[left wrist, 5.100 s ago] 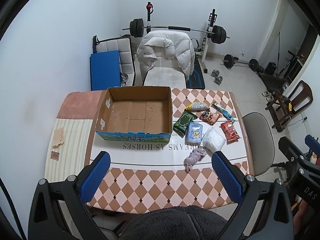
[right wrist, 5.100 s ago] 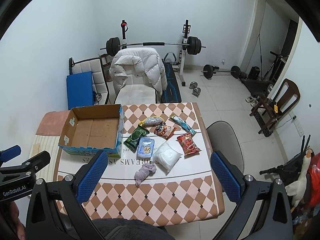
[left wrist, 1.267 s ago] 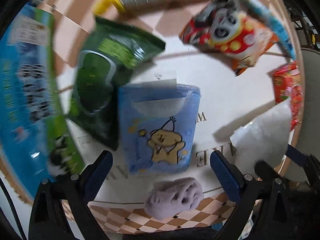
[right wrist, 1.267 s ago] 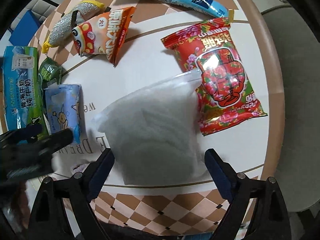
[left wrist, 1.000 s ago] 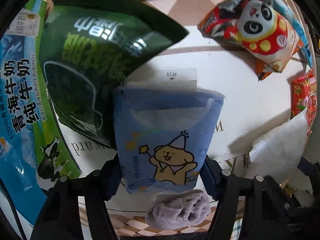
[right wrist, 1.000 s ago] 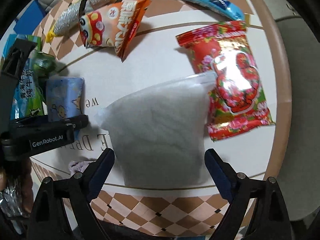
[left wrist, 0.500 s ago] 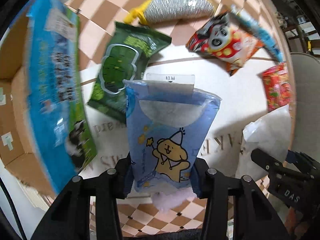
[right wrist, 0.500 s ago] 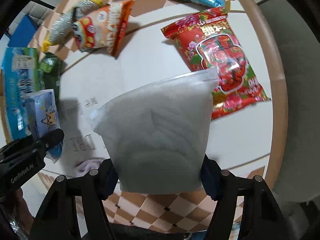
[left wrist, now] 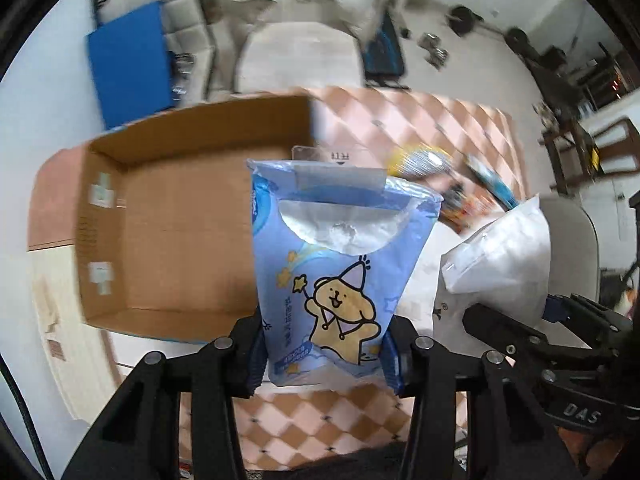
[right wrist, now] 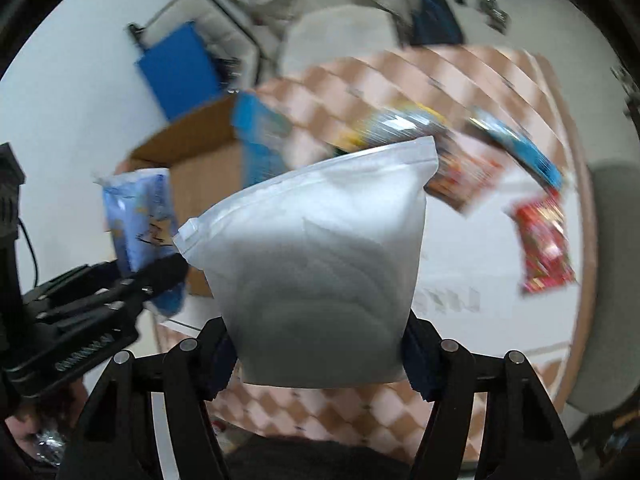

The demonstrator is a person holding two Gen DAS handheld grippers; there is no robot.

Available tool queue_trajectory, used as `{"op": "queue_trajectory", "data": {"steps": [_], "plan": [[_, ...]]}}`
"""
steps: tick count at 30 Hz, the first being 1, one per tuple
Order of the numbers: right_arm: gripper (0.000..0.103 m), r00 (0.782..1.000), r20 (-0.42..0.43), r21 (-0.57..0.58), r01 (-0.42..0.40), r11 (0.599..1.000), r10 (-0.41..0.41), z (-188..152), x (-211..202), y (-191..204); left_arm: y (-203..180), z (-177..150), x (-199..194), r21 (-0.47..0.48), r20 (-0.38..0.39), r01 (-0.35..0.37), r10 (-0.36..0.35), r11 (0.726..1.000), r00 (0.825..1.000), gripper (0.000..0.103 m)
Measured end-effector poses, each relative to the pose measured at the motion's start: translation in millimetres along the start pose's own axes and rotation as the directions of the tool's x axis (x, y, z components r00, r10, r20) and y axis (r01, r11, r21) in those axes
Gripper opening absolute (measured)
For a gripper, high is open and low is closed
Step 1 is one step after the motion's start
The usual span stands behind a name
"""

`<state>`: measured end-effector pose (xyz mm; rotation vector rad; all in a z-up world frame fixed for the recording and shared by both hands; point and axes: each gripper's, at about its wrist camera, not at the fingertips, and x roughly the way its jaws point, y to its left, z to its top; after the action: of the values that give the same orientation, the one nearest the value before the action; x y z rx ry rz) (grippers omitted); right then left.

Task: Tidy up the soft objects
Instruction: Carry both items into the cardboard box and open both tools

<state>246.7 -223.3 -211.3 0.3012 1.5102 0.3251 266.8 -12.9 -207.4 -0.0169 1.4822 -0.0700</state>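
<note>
My left gripper (left wrist: 324,356) is shut on a blue tissue pack with a cartoon bear (left wrist: 340,264) and holds it in the air by the right side of the open cardboard box (left wrist: 180,216). My right gripper (right wrist: 320,356) is shut on a white soft pouch (right wrist: 320,264), also lifted above the table. The pouch also shows in the left wrist view (left wrist: 504,256), and the blue pack in the right wrist view (right wrist: 140,208). The box (right wrist: 200,160) is empty inside.
Snack packets lie on the checkered table: a silver-yellow one (left wrist: 420,160), a blue stick pack (right wrist: 520,148), a red packet (right wrist: 544,240). A white chair with a jacket (left wrist: 296,56) stands behind the table, a grey chair (right wrist: 612,280) at the right.
Both grippers closed on their packs and lifted them off the table. They moved up and left toward the box. The views are blurred by motion.
</note>
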Motion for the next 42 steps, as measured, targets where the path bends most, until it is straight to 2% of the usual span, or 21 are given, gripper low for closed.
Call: {"op": "queue_trajectory", "data": {"steps": [4,7,10,15,20,26,28,29,30,31,33,35,38,39,42], "plan": [[0.071,1.000,-0.008,-0.019,-0.016,1.000,0.016,48.4,51.1,88.5,76.0,24.2,9.6,-0.063,-0.022,-0.041,0.040,0.997,0.999,0.043],[0.071,0.999,-0.043,-0.025,-0.005,1.000,0.004,69.5,89.9,134.6,126.8,44.0,33.6,-0.100,-0.070,-0.041,0.034,0.994,0.997,0.043],[0.071,0.997,-0.073,-0.030,0.033,0.999,-0.035,96.8,138.9,171.5,167.6,61.5,55.8,-0.130,-0.120,-0.023,0.007,0.991,0.993,0.043],[0.071,0.989,-0.126,-0.014,0.081,0.997,-0.082,123.9,196.2,207.2,201.5,87.2,101.4,-0.131,-0.202,0.018,-0.045,0.991,0.978,0.043],[0.071,0.981,-0.153,-0.003,0.123,0.992,-0.122,140.9,237.5,215.9,213.6,101.1,140.3,-0.110,-0.281,0.046,-0.075,0.993,0.957,0.044],[0.072,0.980,-0.152,0.005,0.128,0.992,-0.126,148.7,254.9,213.2,220.4,108.3,156.7,-0.114,-0.304,0.080,-0.112,0.990,0.946,0.046],[0.076,0.982,-0.156,0.008,0.111,0.994,-0.108,151.3,259.2,209.7,222.9,108.6,157.2,-0.135,-0.311,0.094,-0.133,0.986,0.941,0.048],[0.078,0.982,-0.156,0.010,0.107,0.994,-0.104,153.2,262.2,203.0,227.8,110.2,157.0,-0.144,-0.316,0.107,-0.148,0.984,0.937,0.051],[0.082,0.983,-0.154,0.013,0.103,0.995,-0.100,153.3,261.9,200.7,229.4,109.9,156.1,-0.151,-0.316,0.112,-0.155,0.982,0.936,0.059],[0.084,0.983,-0.152,0.014,0.106,0.994,-0.102,152.4,259.6,199.5,231.2,109.1,153.5,-0.154,-0.308,0.111,-0.154,0.982,0.939,0.063],[0.094,0.982,-0.151,0.009,0.117,0.993,-0.114,154.0,256.8,199.9,234.1,108.3,147.2,-0.163,-0.293,0.107,-0.152,0.981,0.944,0.080],[0.098,0.982,-0.148,-0.005,0.121,0.993,-0.121,151.3,248.4,202.3,236.6,106.2,137.2,-0.178,-0.271,0.117,-0.163,0.977,0.949,0.089],[0.099,0.979,-0.133,-0.030,0.151,0.988,-0.153,140.0,232.4,207.7,238.8,100.1,118.9,-0.179,-0.231,0.087,-0.127,0.980,0.965,0.091],[0.103,0.978,-0.127,-0.042,0.160,0.986,-0.164,136.4,227.7,210.0,238.2,97.2,111.0,-0.172,-0.210,0.072,-0.107,0.983,0.972,0.095],[0.103,0.975,-0.105,-0.060,0.191,0.980,-0.196,124.4,215.0,215.5,236.6,84.7,89.8,-0.161,-0.141,0.010,-0.033,0.987,0.989,0.100]]}}
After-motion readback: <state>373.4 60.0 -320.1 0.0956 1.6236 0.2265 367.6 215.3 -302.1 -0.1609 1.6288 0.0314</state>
